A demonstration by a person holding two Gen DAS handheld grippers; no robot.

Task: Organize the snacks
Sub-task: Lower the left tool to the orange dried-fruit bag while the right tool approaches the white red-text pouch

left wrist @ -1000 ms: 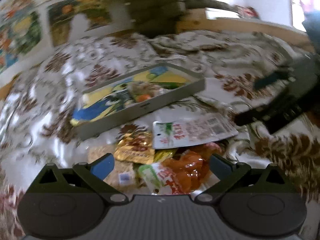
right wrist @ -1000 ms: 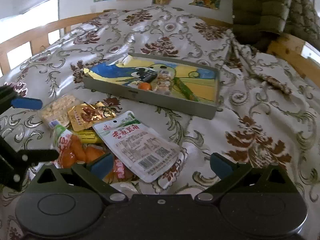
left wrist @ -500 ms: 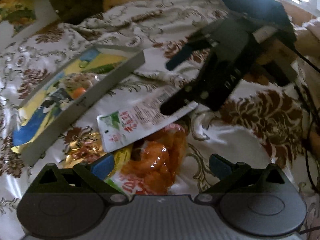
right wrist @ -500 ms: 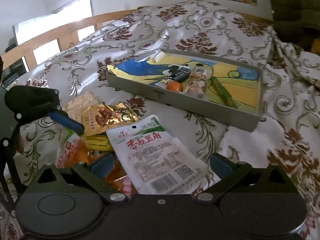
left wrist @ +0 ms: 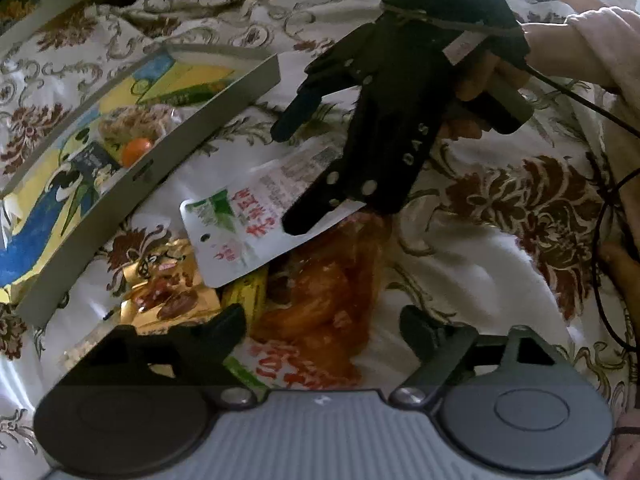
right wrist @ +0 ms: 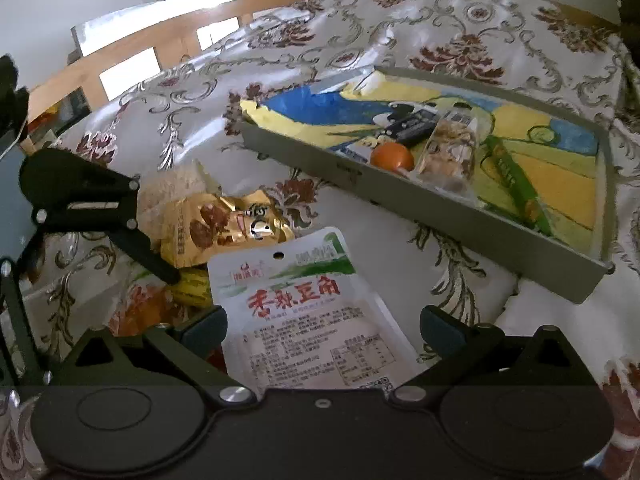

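Observation:
A pile of snack packets lies on a flowered bedspread. A white packet with red lettering (right wrist: 304,312) (left wrist: 248,224) lies on top, over an orange packet (left wrist: 324,304) and next to a gold packet (right wrist: 224,228) (left wrist: 168,292). My right gripper (right wrist: 320,326) is open, its fingers on either side of the white packet's lower part. My left gripper (left wrist: 322,320) is open just above the orange packet. A grey tray (right wrist: 440,220) (left wrist: 132,176) with a colourful liner holds an orange ball, a nut packet and a green stick.
A pale cracker packet (right wrist: 172,188) lies left of the gold one. A wooden bed rail (right wrist: 160,40) runs along the far side. The person's hand and a cable (left wrist: 560,80) are at the right of the left wrist view.
Both grippers have come closer to the pile. The right gripper has come down so its fingers flank the white packet. The left gripper has swung right, over the orange packet.

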